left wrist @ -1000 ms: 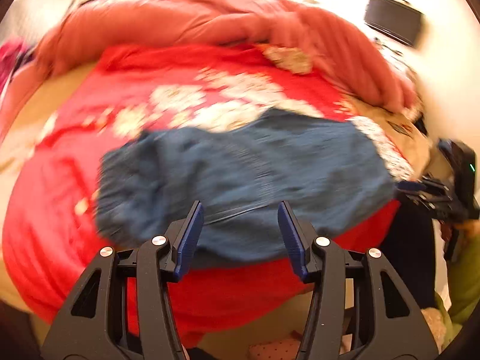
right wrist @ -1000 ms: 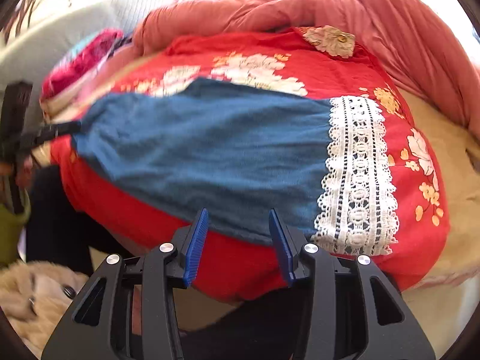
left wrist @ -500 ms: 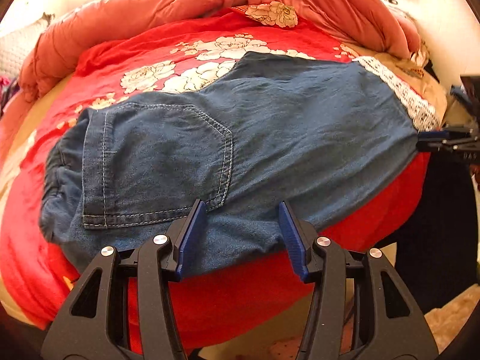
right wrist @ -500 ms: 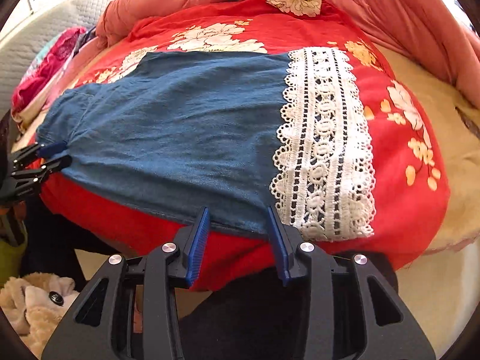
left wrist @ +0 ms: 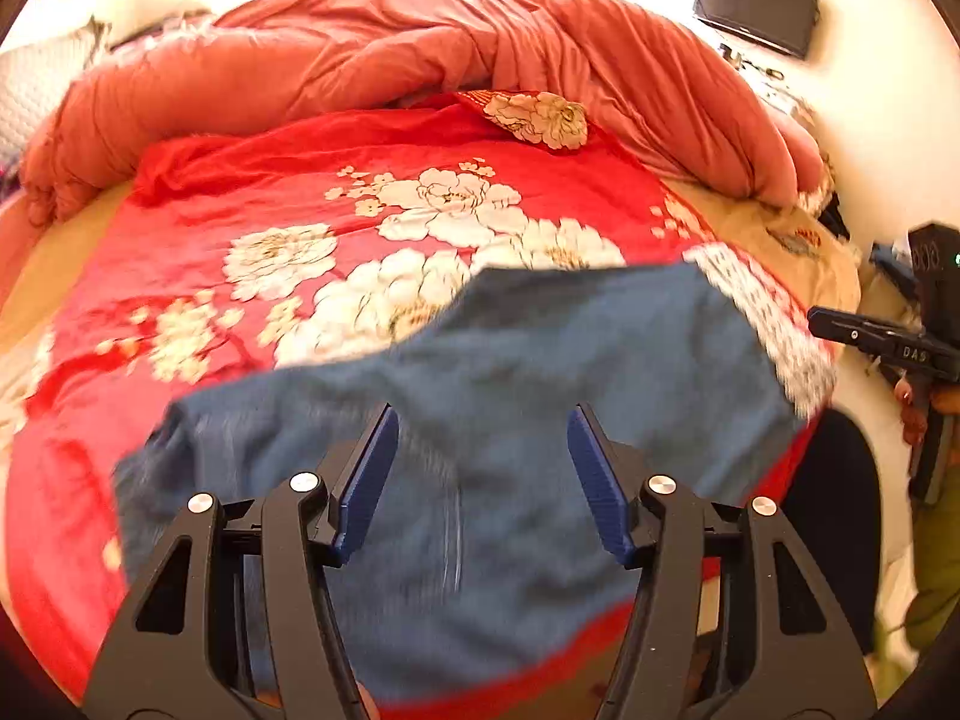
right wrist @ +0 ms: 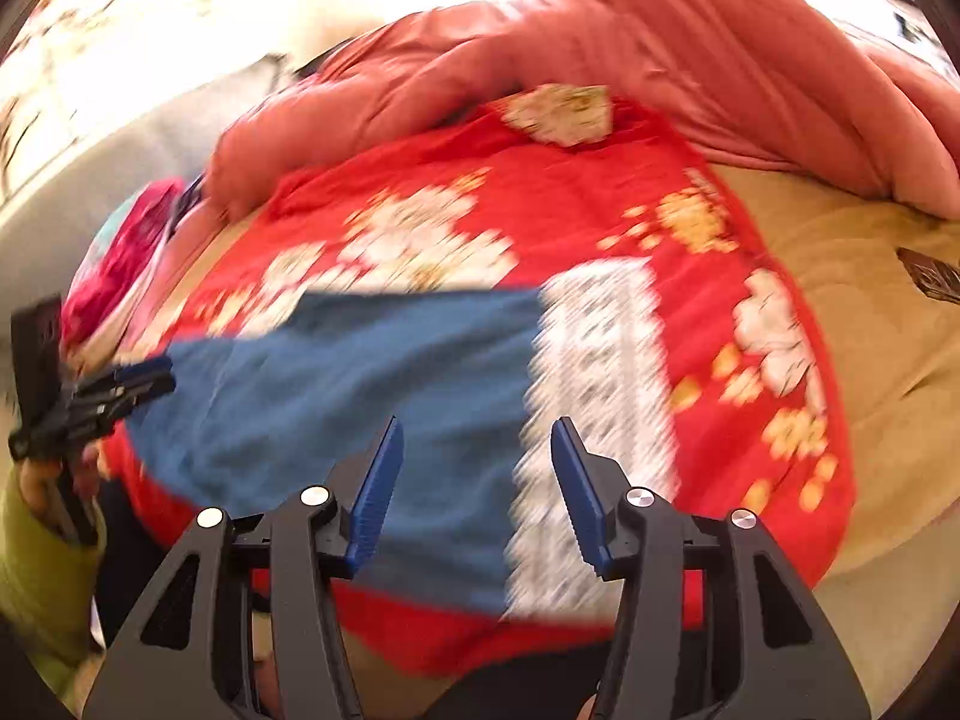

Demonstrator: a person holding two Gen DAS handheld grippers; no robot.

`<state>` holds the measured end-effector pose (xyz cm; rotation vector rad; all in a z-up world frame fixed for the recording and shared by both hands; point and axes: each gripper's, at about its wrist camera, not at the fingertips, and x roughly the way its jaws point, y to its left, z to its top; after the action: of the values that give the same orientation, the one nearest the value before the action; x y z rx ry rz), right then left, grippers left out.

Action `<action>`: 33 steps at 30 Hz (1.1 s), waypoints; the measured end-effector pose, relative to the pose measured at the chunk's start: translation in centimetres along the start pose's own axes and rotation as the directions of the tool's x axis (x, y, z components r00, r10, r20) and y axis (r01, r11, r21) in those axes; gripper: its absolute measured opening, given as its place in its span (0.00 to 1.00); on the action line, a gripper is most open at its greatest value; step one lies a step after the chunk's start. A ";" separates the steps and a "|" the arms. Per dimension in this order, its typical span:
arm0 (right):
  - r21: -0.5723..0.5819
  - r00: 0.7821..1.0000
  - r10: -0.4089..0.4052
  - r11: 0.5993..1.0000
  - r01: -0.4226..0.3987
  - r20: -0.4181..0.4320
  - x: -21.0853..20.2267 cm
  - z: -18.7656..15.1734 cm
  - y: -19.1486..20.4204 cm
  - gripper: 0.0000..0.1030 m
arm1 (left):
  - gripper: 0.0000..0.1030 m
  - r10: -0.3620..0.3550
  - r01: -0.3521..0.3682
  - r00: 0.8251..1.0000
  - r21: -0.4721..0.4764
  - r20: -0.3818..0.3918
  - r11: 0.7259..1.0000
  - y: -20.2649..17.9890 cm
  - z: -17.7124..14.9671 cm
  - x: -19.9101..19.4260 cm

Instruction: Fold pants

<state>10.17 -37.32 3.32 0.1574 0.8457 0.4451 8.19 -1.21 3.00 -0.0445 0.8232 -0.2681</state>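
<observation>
Jaws on the left gripper (left wrist: 480, 474) are spreading apart right now, blue pads roughly half open, nothing pinched between them, only blurred denim showing beyond. Same story on the right gripper (right wrist: 477, 480): jaws widening, about halfway open, gripping nothing, pointing down at the cloth. Sweeping left to right in the left wrist view: at nine o'clock a red floral bedspread (left wrist: 252, 276) covers the bed, at centre the blue pants (left wrist: 540, 396) lie flat on it, running toward three o'clock, where a white lace trim (left wrist: 774, 324) marks the leg end. At twelve o'clock a salmon duvet (left wrist: 390, 60) is heaped up, and at one o'clock a dark screen (left wrist: 756, 3) hangs on the wall. Over to the right wrist view: at nine o'clock the other gripper hovers just beside the waist end of the pants (right wrist: 372, 384), gripped by a hand (right wrist: 36, 480) in a green sleeve (right wrist: 42, 588); lace trim (right wrist: 600, 396) sits at centre; beige sheet (right wrist: 888, 300) at three o'clock. Both views are motion-blurred, so finer detail on the denim can't be made out.
</observation>
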 end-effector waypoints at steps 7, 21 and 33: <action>0.183 0.998 0.041 0.983 -0.032 -0.049 5.3 6.2 -7.4 0.50 | 0.50 -0.039 0.030 0.993 -0.077 -0.110 0.997 1.6 5.3 7.6; 0.178 0.961 0.234 0.962 -0.206 -0.149 11.8 6.5 -8.7 0.22 | 0.07 -0.324 0.276 0.923 -0.229 -0.208 0.934 3.0 5.9 15.3; -0.020 0.994 0.076 0.997 -0.077 -0.077 11.6 10.6 -7.1 0.19 | 0.07 -0.161 0.143 0.978 -0.136 -0.130 0.980 1.8 8.2 14.9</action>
<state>27.03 -38.15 0.16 0.1529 0.9115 0.5352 24.19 -3.74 -2.38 -0.2095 0.9779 -0.3664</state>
